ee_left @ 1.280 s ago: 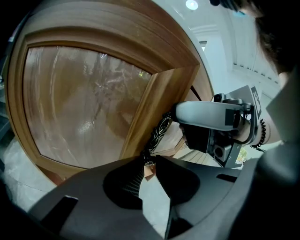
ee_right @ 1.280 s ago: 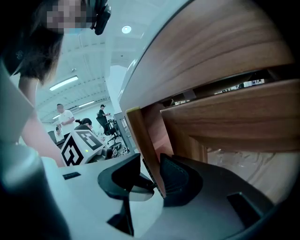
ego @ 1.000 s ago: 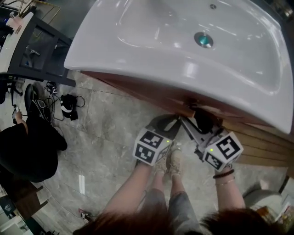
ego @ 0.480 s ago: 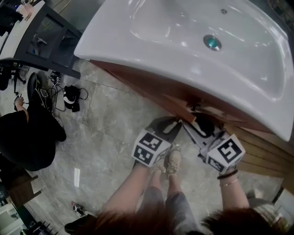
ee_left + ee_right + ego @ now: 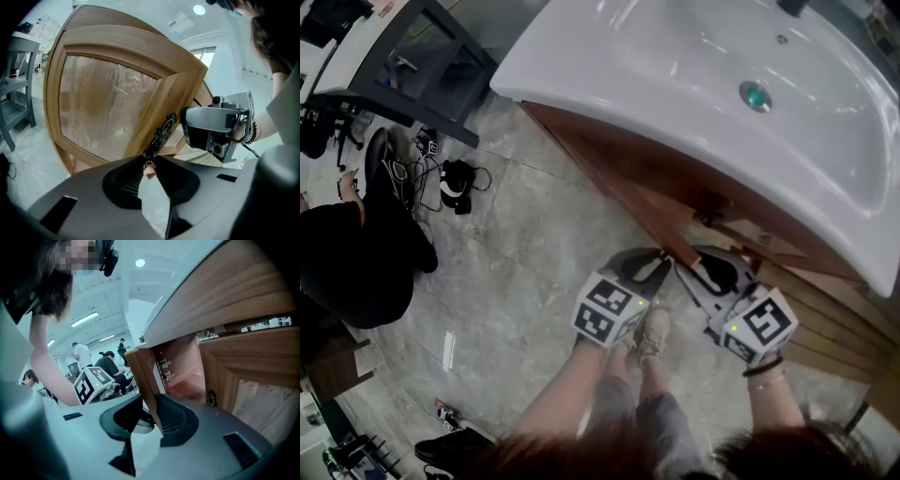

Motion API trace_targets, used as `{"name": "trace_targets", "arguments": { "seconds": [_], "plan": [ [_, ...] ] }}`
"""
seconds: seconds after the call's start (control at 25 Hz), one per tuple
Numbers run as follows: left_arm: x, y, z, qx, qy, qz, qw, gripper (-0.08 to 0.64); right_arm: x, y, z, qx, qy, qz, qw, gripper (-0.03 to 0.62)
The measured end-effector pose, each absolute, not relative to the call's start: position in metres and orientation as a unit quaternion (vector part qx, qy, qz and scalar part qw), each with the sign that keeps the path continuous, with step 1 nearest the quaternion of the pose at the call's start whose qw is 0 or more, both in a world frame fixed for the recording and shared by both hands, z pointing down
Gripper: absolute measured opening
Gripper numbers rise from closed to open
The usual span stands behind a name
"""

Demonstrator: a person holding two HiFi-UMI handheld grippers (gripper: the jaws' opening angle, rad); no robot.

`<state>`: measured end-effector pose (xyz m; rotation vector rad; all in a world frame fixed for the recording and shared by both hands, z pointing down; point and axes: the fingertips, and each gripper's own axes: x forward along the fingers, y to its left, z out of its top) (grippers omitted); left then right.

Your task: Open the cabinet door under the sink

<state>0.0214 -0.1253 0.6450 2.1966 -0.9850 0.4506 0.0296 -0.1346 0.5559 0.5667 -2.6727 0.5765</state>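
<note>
**A:** Item one, the cabinet door?

**B:** Cabinet door (image 5: 108, 103), under the glossy white sink (image 5: 694, 84). It is swung part open with its long axis upright. The free edge points out toward the person, between both grippers. Honey-coloured wood frame, panel under wrinkled clear film.

**A:** Fittings?

**B:** Handle (image 5: 161, 131), dark ornate metal, running lengthwise along the frame by the free edge. The left gripper (image 5: 149, 164) is clamped on its knobbed near end.

**A:** And the right gripper?

**B:** Right gripper (image 5: 151, 408), jaws astride the door's free edge and just been closing. One ribbed pad lies on the wood. The other seems a shade off, though the angle is poor.

**A:** Surroundings?

**B:** Floor (image 5: 516, 281), grey veined stone tile. At the side, a grey desk (image 5: 412, 66) and a seated person in black (image 5: 356, 272).
</note>
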Motion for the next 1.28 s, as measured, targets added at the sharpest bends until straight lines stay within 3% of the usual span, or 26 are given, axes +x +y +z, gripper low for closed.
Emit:
{"name": "trace_targets", "arguments": {
  "seconds": [0.8,1.28],
  "plan": [
    [-0.022,-0.079,0.649,0.837,-0.374,0.186,0.353,0.087,-0.009,-0.081,0.559,0.171,-0.942,0.207,0.202,0.097],
    [-0.07,-0.044,0.653,0.859,-0.314,0.24,0.326,0.087,-0.053,-0.043,0.556,0.156,-0.937,0.235,0.207,0.089]
  ]
}}
